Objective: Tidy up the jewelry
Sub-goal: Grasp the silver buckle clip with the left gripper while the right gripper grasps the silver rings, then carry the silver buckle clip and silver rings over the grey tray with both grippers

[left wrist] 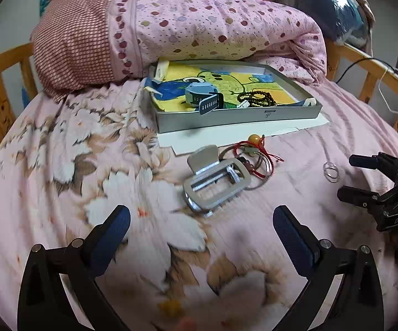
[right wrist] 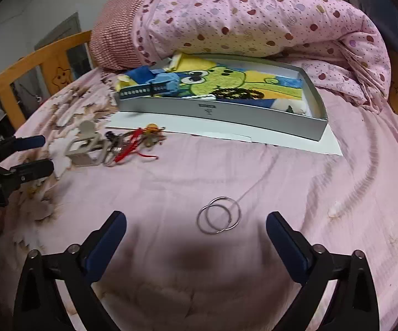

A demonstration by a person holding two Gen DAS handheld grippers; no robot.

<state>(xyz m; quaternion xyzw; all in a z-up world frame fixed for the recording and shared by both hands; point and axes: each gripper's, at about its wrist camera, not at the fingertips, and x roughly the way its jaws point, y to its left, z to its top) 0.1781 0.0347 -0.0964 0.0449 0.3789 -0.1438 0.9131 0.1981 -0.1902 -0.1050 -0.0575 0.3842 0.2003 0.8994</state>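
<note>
Right gripper (right wrist: 196, 230) is spread wide, holding nothing, hovering low over the bed (right wrist: 295, 182). The pair of thin silver rings (right wrist: 219, 218) lies flat on the sheet right between and just ahead of its fingertips, so this gripper is plainly the nearer one. The rings overlap side by side, with the pair's long axis running roughly across the gripper's opening. Judgement: closing straight down on that span may slip on thin wire against soft fabric; pinching across one rim looks safer.

Left gripper (left wrist: 201, 223) is also wide open and empty. The silver metal hair claw clip (left wrist: 216, 182) sits just ahead of it, slightly right of centre, long axis diagonal, its paddle end toward the grey box (left wrist: 237, 117). Touching the clip on the box side is a tangle of larger wire hoops (left wrist: 257, 169), red cord (left wrist: 265, 155) and an amber bead (left wrist: 255, 138).

The grey box is shallow, rigid cardboard, lined with a frog-print cloth (right wrist: 226, 81). Inside it: a blue smartwatch (left wrist: 203, 96) with a perforated strap and a dark beaded strand (left wrist: 257, 98). It sits on white paper (right wrist: 309, 143), against the dotted pink quilt (left wrist: 212, 22).
</note>
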